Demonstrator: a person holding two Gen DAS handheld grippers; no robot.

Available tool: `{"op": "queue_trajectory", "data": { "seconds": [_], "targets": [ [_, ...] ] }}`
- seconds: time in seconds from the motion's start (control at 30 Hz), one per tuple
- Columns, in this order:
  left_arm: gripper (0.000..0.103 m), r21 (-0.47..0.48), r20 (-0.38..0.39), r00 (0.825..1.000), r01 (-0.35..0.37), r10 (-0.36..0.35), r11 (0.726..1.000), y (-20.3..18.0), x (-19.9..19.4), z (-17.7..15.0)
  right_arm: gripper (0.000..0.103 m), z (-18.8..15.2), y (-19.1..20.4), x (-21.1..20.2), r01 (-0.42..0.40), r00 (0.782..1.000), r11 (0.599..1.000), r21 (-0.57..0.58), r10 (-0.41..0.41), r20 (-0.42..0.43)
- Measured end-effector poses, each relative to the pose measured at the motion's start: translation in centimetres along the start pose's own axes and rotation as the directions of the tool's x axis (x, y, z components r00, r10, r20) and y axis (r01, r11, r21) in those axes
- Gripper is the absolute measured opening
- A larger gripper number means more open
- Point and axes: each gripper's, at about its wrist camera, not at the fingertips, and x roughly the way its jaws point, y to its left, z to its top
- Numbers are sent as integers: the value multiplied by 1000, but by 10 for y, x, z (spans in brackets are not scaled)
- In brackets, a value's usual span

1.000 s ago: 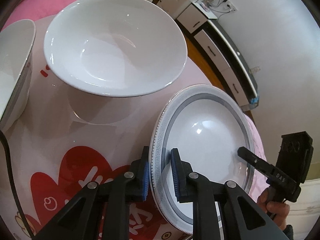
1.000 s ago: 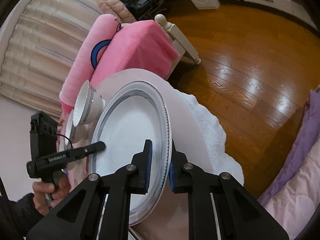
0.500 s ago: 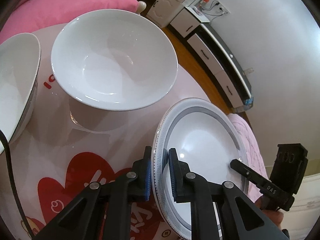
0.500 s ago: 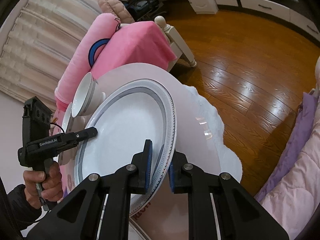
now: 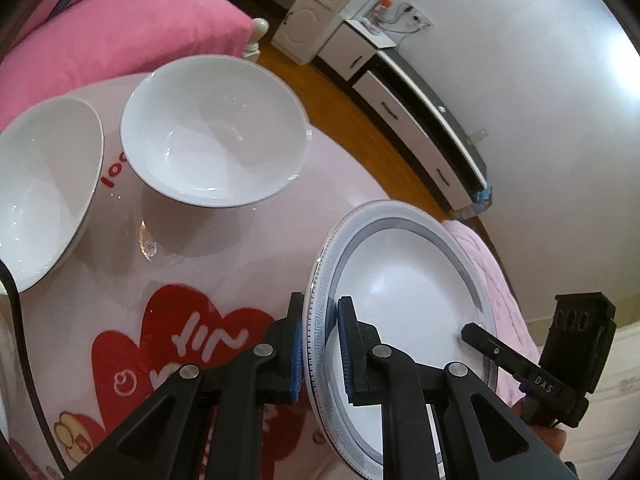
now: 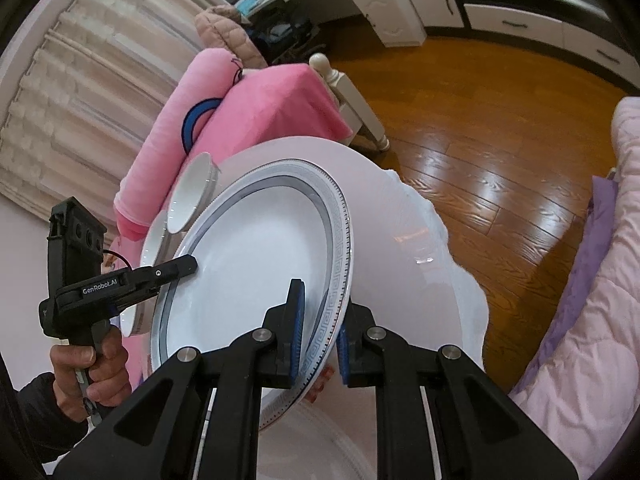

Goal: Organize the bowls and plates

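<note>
Now | left tongs [image 5: 318, 344]: clamped on plate [image 5: 404, 296] rim | right tongs [image 6: 320, 334]: clamped on opposite rim | plate tilted above table [image 5: 248, 248]

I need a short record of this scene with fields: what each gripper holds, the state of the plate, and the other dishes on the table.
left gripper: shut on the rim of the plate
right gripper: shut on the opposite rim of the same plate
plate state: white with grey patterned border, held by both grippers, tilted above the table
other dishes: two white bowls, large bowl and left bowl, both upright on the table
table cover: pink with red heart print
</note>
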Motion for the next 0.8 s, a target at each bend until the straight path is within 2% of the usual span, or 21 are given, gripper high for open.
{"op": "queue_trajectory", "data": {
  "seconds": [0.2, 0.4, 0.6, 0.8],
  "targets": [
    [12, 78, -41, 999, 32, -29, 996, -15, -24, -20, 14, -45, 21, -47, 42, 997, 997, 64, -46, 67],
    [12, 174, -139, 989, 67, -43, 982, -35, -33, -46, 14, -106, 30, -77, 90, 989, 980, 179, -110, 100],
    [12, 281, -221, 975, 90, -27, 955, -42, -27, -78, 14, -163, 32, -79, 131, 977, 947, 293, -174, 125],
    [12, 355, -257, 966, 90, 4, 931, -44, -14, -97, 14, -193, 25, -73, 154, 968, 924, 351, -212, 133]
  ]
}}
